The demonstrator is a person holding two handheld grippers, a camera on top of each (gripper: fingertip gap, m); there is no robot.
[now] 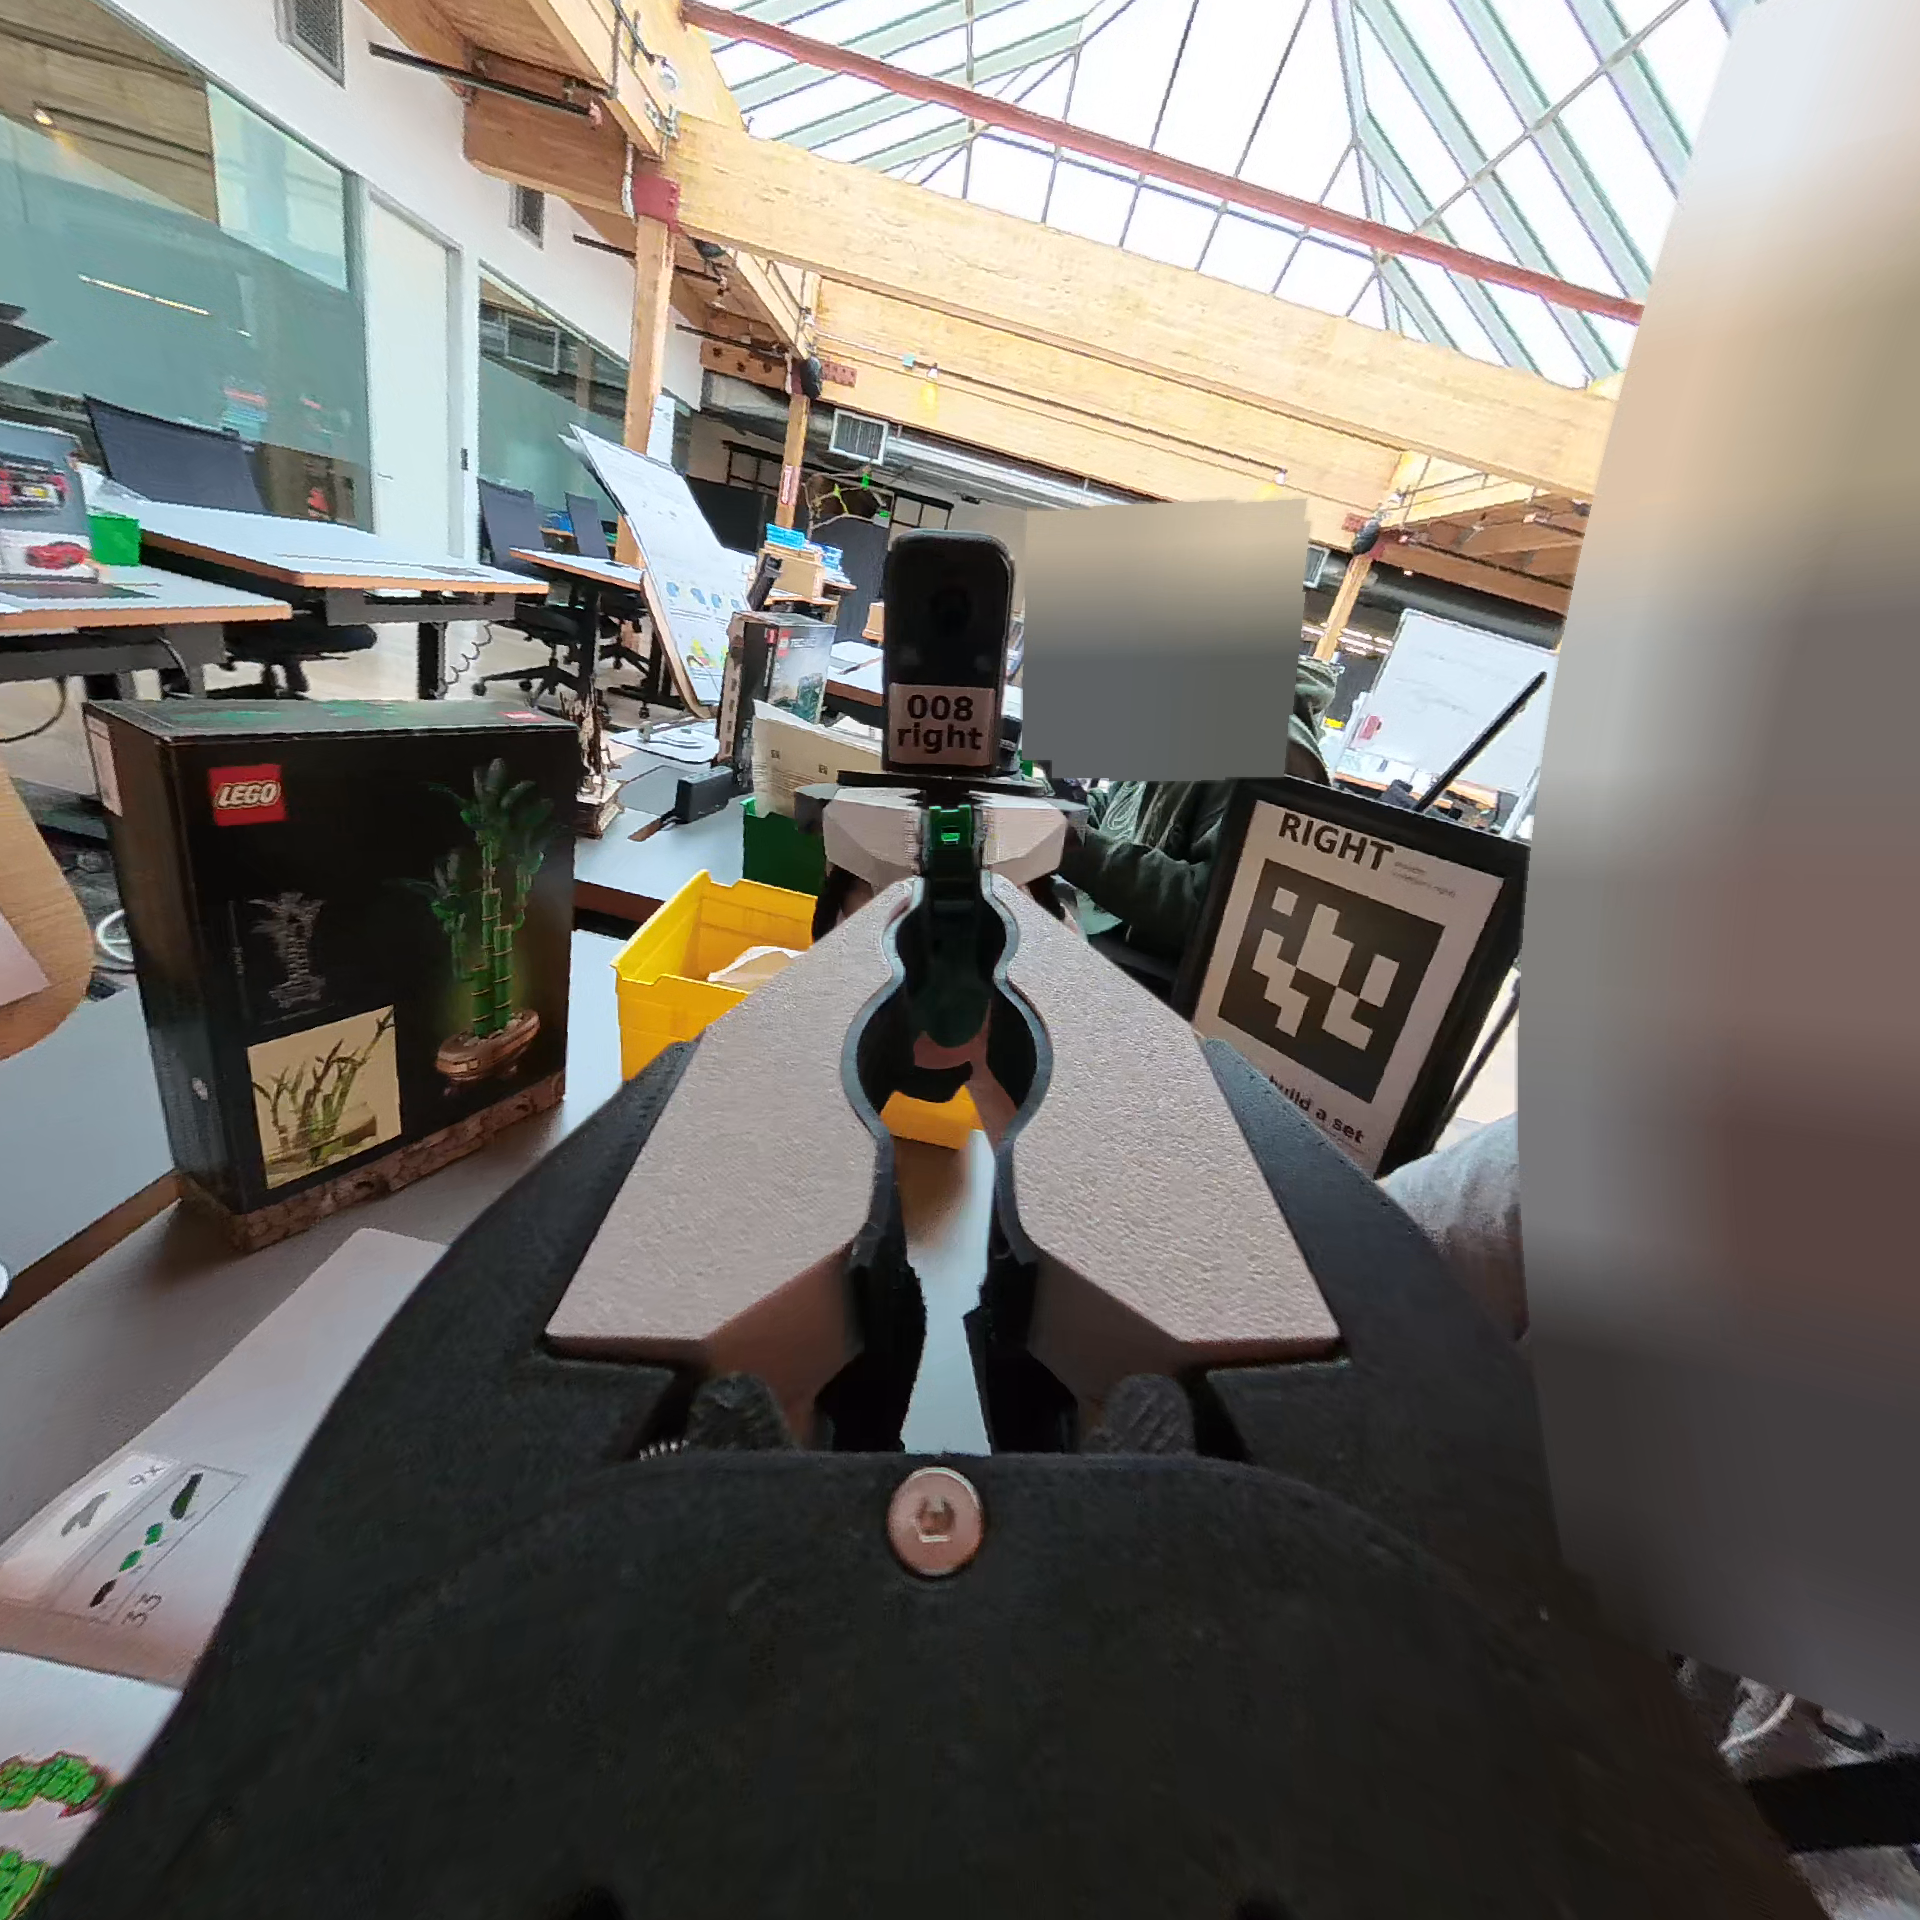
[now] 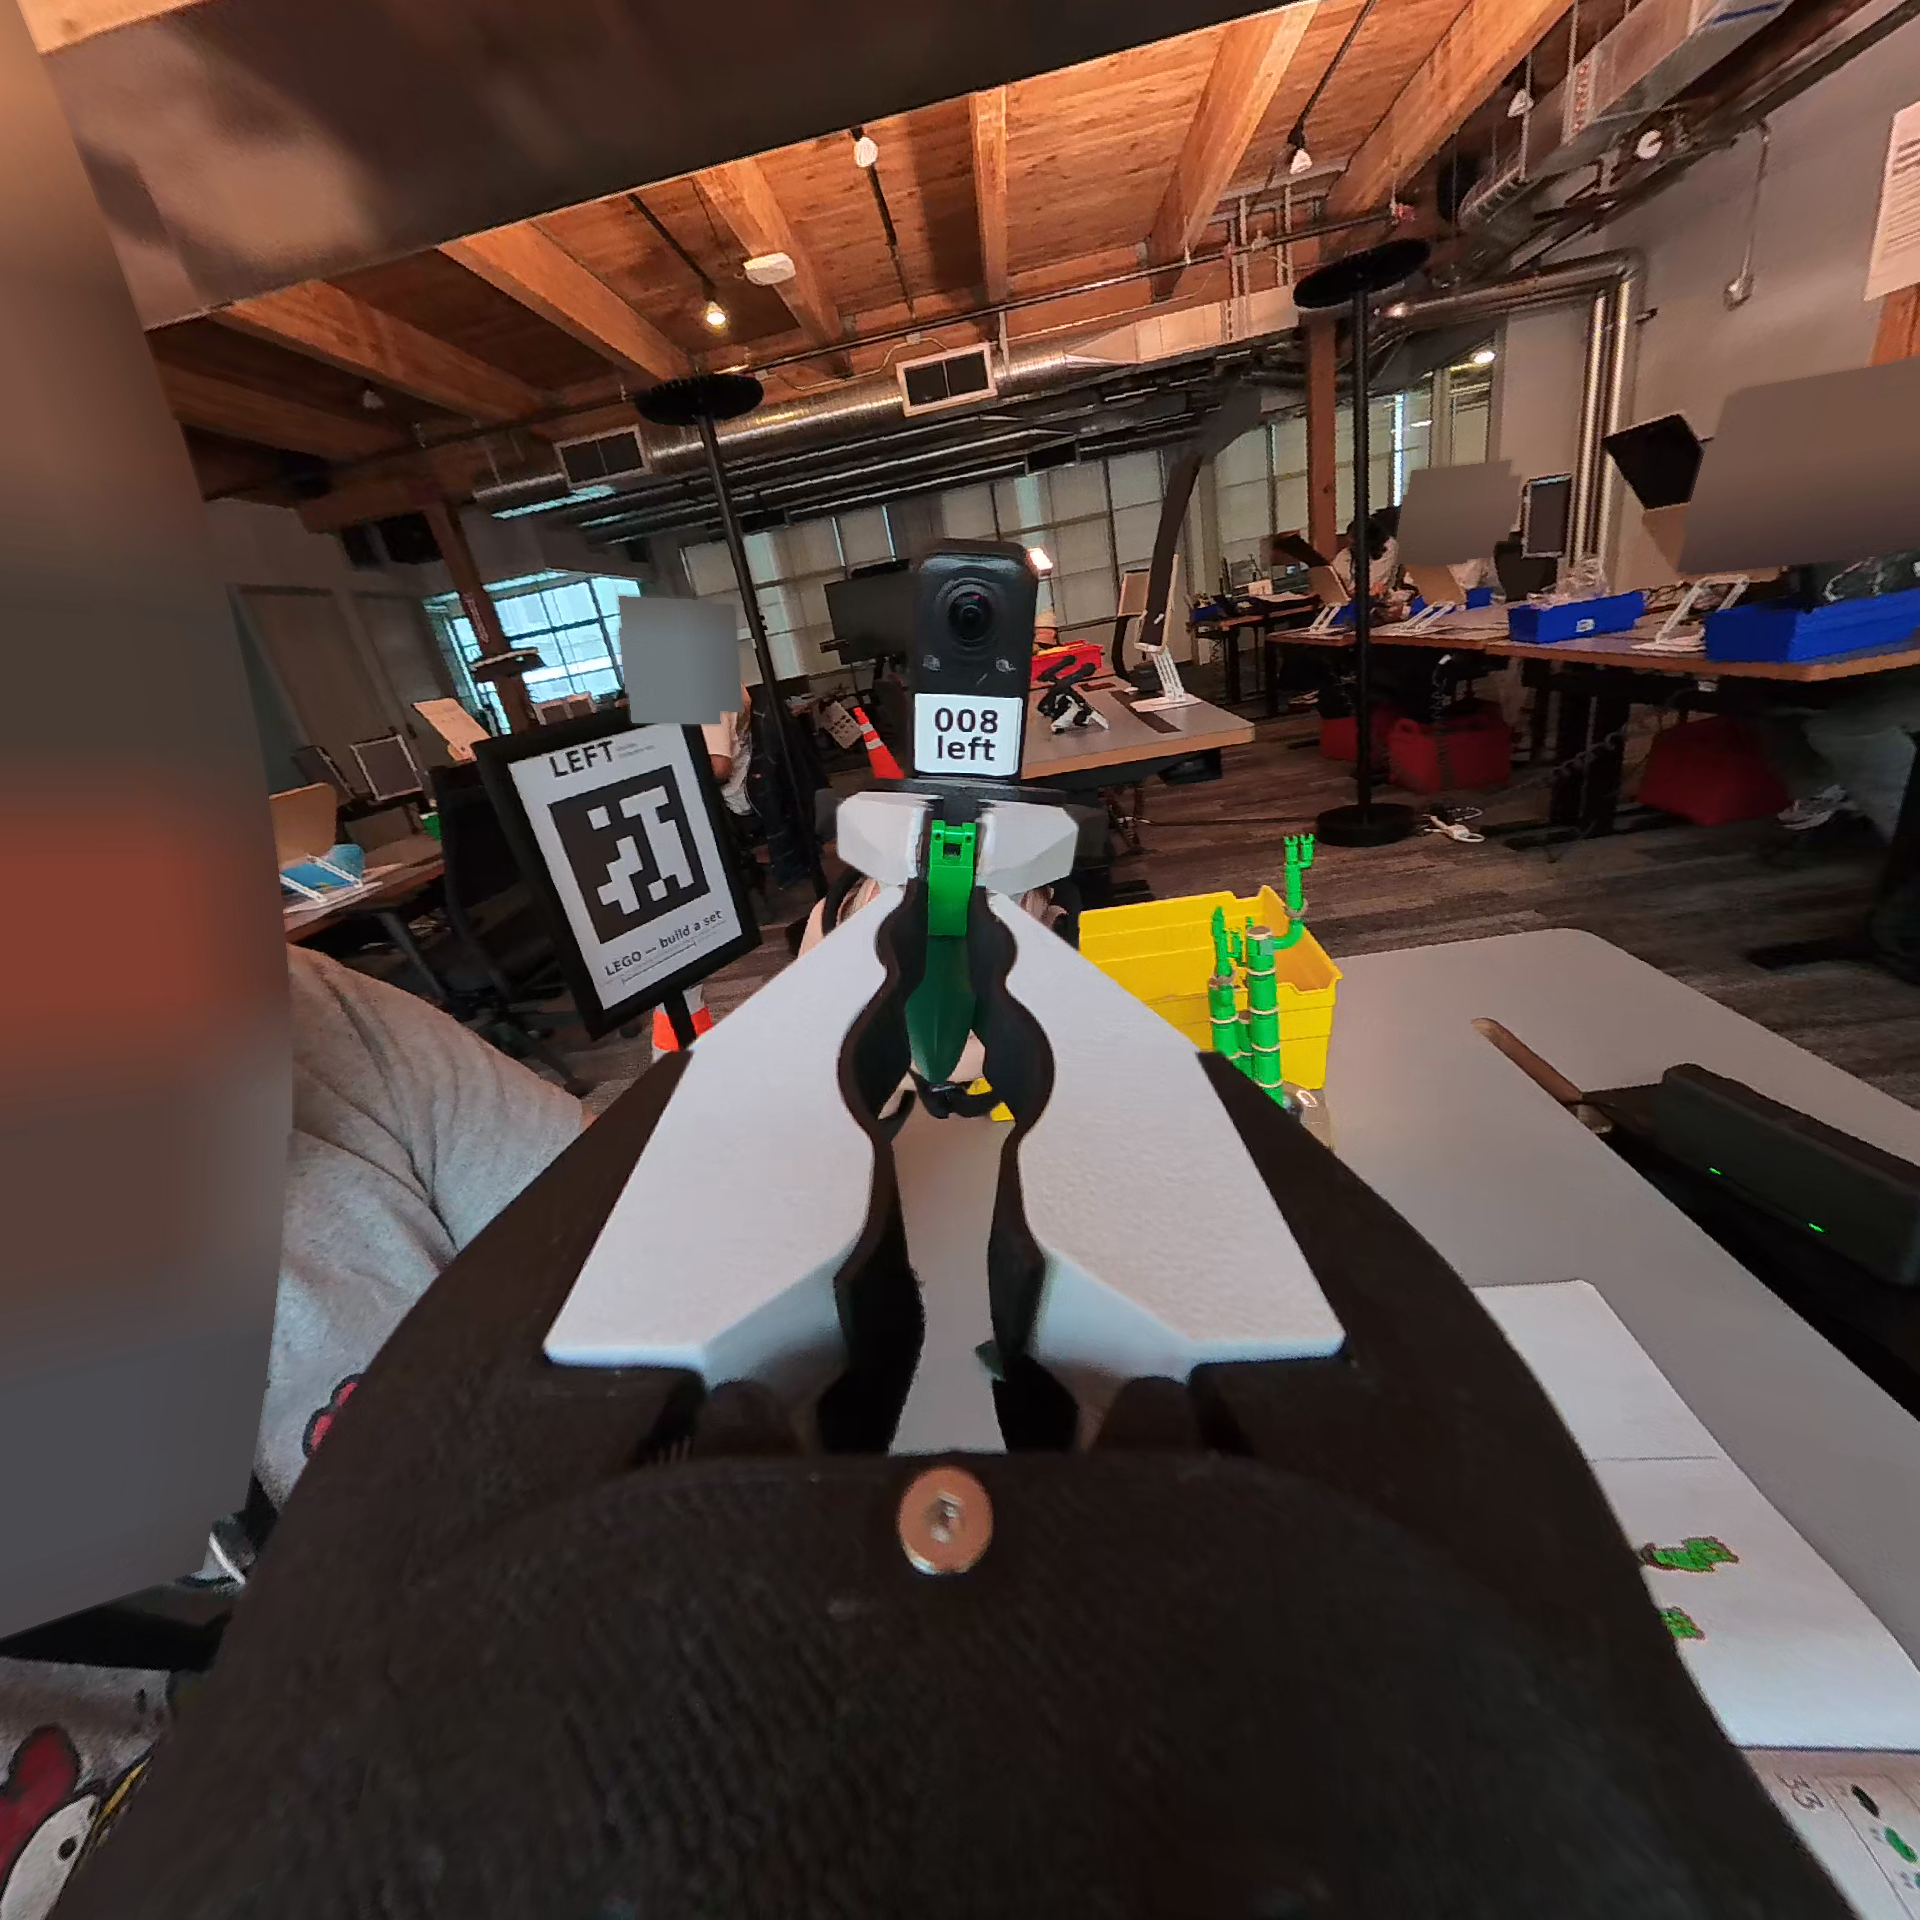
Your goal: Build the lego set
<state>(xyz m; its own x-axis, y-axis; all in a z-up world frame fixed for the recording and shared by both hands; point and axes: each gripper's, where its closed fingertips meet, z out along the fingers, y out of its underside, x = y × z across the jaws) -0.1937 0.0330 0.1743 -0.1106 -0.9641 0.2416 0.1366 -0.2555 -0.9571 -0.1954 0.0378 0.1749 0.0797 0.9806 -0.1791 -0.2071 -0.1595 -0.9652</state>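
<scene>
Nearest us, our left claw [image 1: 948, 914] and right claw [image 2: 940, 935], tips facing at twelve o'clock, jointly pinch one green leaf piece [image 2: 943, 977]; next we press its joint home, we judge.

A green lego leaf piece [image 2: 943, 971], slender with a clip end and a darker pointed blade, is pinched between the two facing grippers' tips, held lengthwise above the surface. To the right gripper's right, a partly built green bamboo stalk model [image 2: 1255, 997] stands upright by a yellow bin.
</scene>
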